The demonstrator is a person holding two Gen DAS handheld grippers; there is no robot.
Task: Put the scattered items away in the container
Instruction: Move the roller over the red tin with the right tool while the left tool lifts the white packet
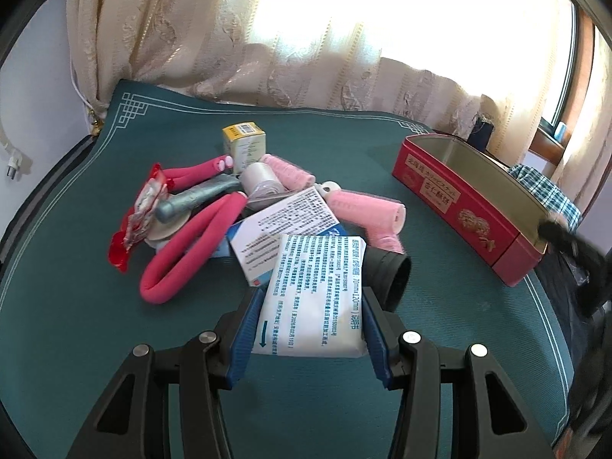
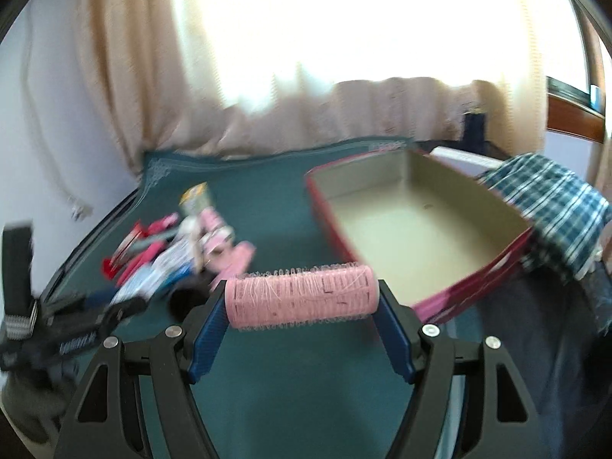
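Note:
My left gripper (image 1: 309, 304) is shut on a white printed packet (image 1: 311, 294), held just above the green mat in front of the heap of scattered items (image 1: 237, 206): pink foam rods, pink hair rollers, a grey tube, boxes and a black ring. My right gripper (image 2: 300, 298) is shut on a pink hair roller (image 2: 300, 296), gripped end to end. It hangs over the mat just left of the red tin (image 2: 413, 225), whose gold inside shows nothing in it. The same red tin (image 1: 470, 206) stands at the right in the left wrist view.
The green mat (image 1: 95, 306) covers the table, backed by cream curtains (image 1: 267, 49) and a bright window. A plaid cloth (image 2: 554, 206) lies by the tin's far right side. The left gripper's body (image 2: 65, 329) shows at the left edge of the right wrist view.

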